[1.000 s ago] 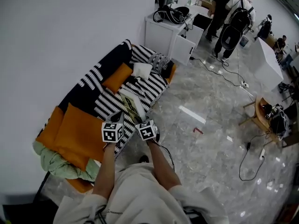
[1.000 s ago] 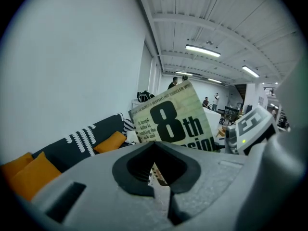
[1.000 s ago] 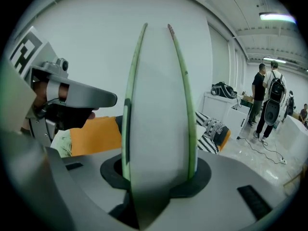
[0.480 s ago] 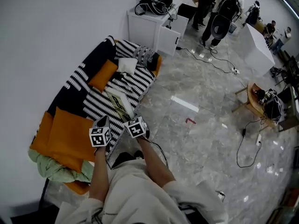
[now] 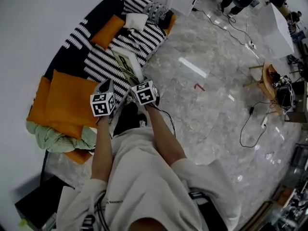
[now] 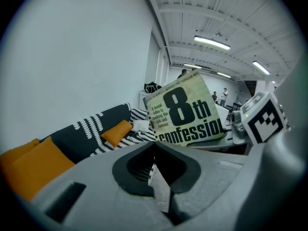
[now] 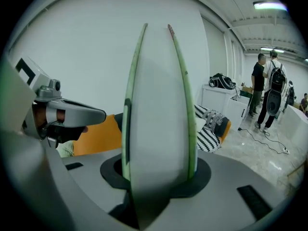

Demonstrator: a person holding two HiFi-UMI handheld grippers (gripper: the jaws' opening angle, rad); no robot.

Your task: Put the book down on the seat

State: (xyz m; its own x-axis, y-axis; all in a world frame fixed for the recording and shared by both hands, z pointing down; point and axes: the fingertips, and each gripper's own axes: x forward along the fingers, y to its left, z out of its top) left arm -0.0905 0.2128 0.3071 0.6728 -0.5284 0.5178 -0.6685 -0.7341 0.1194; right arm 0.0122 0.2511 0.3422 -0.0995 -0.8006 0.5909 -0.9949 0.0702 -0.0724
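Observation:
A pale green paperback book (image 5: pixel 127 65) hangs over the black-and-white striped sofa seat (image 5: pixel 98 61). My right gripper (image 5: pixel 139 83) is shut on its near edge. The right gripper view shows the book (image 7: pixel 158 105) edge-on, both covers pinched between the jaws of the right gripper (image 7: pixel 159 177). My left gripper (image 5: pixel 109 88) is just left of the book. In its own view the cover (image 6: pixel 185 114) faces me, and the left gripper (image 6: pixel 156 153) is shut on a thin white sheet (image 6: pixel 160 189). I cannot tell whether that sheet belongs to the book.
Orange cushions (image 5: pixel 67 102) (image 5: pixel 107 30), a white pillow (image 5: pixel 134 20) and a green cloth (image 5: pixel 57 138) lie on the sofa. On the marble floor are a small red item (image 5: pixel 198 87), cables (image 5: pixel 250 124) and a wooden chair (image 5: pixel 272 81). People stand far off by white cabinets (image 7: pixel 264 90).
Both grippers and the book have sunk a little toward the striped seat. The head view has tipped further down, so the sofa now sits higher in the frame.

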